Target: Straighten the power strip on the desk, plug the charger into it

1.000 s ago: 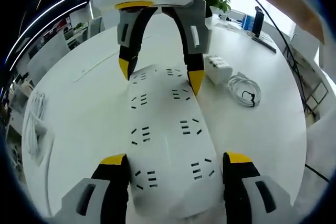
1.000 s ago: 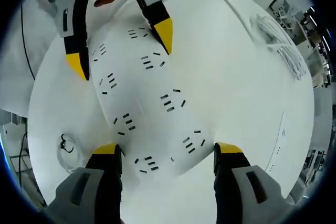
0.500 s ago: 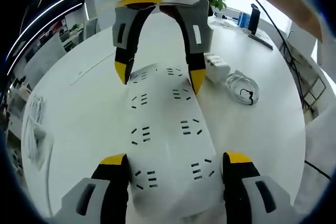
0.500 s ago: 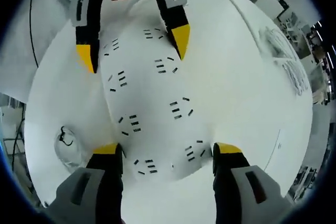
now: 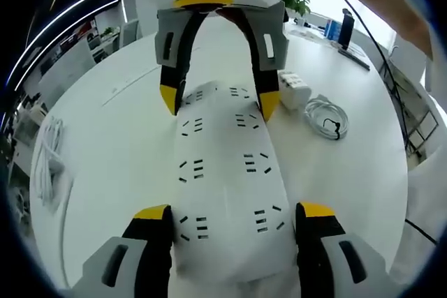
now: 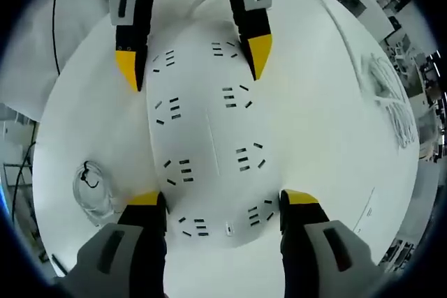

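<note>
1. The white power strip [image 5: 227, 179] lies flat on the white counter [image 5: 119, 144], and one gripper stands at each of its ends, facing the other.
2. The left gripper [image 5: 230, 232] has its jaws wide, one on each long side of the strip's near end. I cannot tell if the yellow tips press the sides or only stand just beside them.
3. The right gripper [image 6: 215, 218] is the same at the other end: jaws wide, straddling the strip. In my judgement this two-end straddle is there so that the strip can be turned and lined up without sliding away.
4. The charger [image 5: 292, 90], a small white block, waits on the counter just beside the far end of the strip, and its coiled cable [image 5: 327, 119] lies next to it. It is not yet plugged in.
5. The near end of the strip is cut off between the jaws in each view. Its own cord I cannot make out.
6. A bundle of white cables [image 5: 47, 162] lies near the counter edge, well apart from the strip.
</note>
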